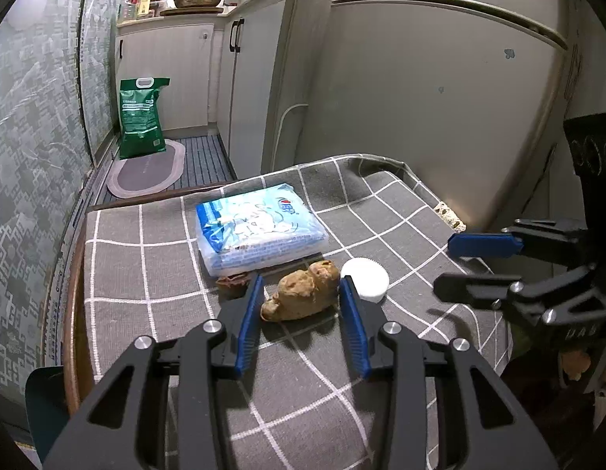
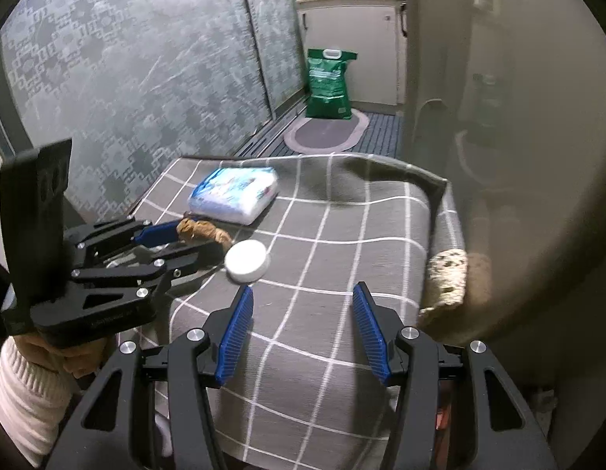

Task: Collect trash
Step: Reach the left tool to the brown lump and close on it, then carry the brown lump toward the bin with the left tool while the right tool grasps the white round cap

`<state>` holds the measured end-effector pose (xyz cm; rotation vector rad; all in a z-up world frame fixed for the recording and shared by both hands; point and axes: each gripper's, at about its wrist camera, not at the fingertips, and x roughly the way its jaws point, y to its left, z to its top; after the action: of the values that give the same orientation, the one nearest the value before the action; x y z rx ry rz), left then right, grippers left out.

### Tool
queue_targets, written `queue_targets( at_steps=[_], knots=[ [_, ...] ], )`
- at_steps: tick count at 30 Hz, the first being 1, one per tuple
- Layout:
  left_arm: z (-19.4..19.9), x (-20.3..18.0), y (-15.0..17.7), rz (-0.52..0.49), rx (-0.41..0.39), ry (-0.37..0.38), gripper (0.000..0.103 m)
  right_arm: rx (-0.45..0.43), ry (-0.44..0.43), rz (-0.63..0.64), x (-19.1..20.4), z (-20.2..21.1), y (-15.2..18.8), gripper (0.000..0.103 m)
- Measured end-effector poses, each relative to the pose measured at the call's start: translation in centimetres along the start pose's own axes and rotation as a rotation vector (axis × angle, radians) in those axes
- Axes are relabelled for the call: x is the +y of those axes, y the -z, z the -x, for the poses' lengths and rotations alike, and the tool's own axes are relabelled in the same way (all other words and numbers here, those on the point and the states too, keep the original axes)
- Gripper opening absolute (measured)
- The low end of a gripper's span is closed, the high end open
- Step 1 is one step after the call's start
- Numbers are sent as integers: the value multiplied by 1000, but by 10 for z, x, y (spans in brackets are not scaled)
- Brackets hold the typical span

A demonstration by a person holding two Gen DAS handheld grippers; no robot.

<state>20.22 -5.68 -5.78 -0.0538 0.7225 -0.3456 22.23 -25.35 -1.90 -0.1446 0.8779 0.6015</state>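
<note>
A crumpled brown paper wad [image 1: 303,291] lies on the grey checked tablecloth [image 1: 146,274]. My left gripper [image 1: 301,288] is open, its blue pads on either side of the wad without touching it. The wad also shows in the right wrist view [image 2: 203,232], with the left gripper [image 2: 193,239] around it. A white round cap [image 1: 365,279] lies just right of the wad and shows in the right wrist view [image 2: 248,260]. A small dark brown scrap [image 1: 232,282] lies left of the wad. My right gripper [image 2: 301,295] is open and empty above the cloth, near the table's right side.
A blue and white tissue pack [image 1: 260,227] lies behind the wad. A fridge [image 1: 440,90] stands close at the right. A green bag [image 1: 142,117] and an oval mat [image 1: 146,170] are on the floor beyond. Patterned glass doors [image 2: 126,78] run along the left.
</note>
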Motion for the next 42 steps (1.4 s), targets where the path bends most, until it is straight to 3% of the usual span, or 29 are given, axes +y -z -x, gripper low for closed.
queue_targets(
  at_steps=[16, 26, 31, 42],
  knots=[
    [43, 23, -1, 27, -58, -18, 42, 44, 2, 66, 33, -30, -14, 53],
    [74, 48, 2, 57, -96, -41, 42, 59, 84, 55, 43, -41, -27, 30],
    [88, 62, 7, 77, -105, -60, 42, 46, 119, 40, 46, -36, -33, 30],
    [108, 100, 26, 113, -93, -120, 42, -10, 82, 76, 87, -29, -55, 30]
  ],
)
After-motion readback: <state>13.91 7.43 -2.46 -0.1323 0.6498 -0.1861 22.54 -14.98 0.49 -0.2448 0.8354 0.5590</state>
